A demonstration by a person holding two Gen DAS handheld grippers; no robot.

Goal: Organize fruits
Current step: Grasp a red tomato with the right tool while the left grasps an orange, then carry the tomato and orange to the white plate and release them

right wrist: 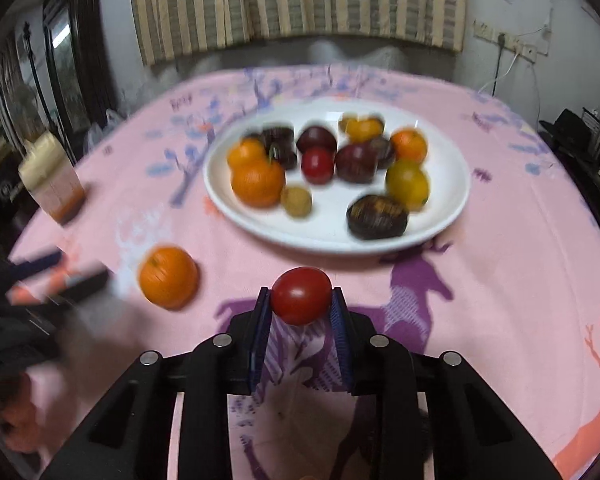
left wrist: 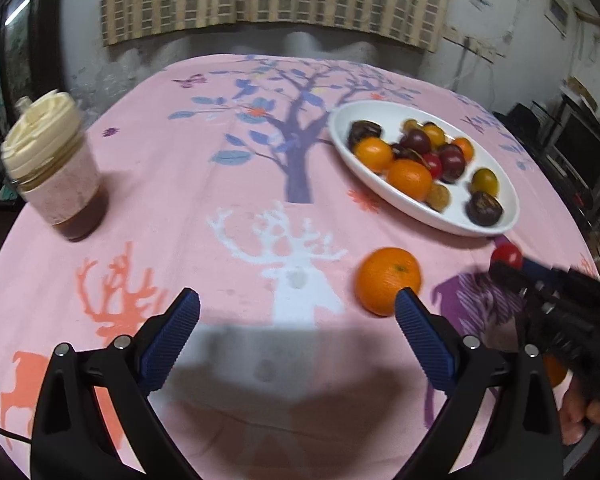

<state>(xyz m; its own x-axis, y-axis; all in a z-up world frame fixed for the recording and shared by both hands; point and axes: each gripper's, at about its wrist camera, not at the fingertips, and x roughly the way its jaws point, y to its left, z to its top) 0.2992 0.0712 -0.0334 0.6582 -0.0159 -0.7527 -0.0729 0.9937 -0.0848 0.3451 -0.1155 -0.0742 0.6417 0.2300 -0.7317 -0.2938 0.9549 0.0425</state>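
A white oval plate (left wrist: 496, 220) (right wrist: 332, 236) on the pink tablecloth holds several oranges, dark plums, red and yellow small fruits. A loose orange (left wrist: 388, 280) (right wrist: 168, 276) lies on the cloth in front of the plate. My left gripper (left wrist: 298, 308) is open, its right blue fingertip (left wrist: 406, 300) just before that orange, nothing between the fingers. My right gripper (right wrist: 301, 300) is shut on a red tomato (right wrist: 301, 295) (left wrist: 507, 255), pinched between its blue pads just above the cloth, short of the plate's near rim. The right gripper (left wrist: 504, 274) also shows at the right in the left wrist view.
A jar (left wrist: 52, 168) (right wrist: 54, 184) with a cream lid stands at the left on the table. A person's fingers (left wrist: 580, 416) show at the lower right. A curtain and wall lie behind the table; shelves with dark items stand at the right.
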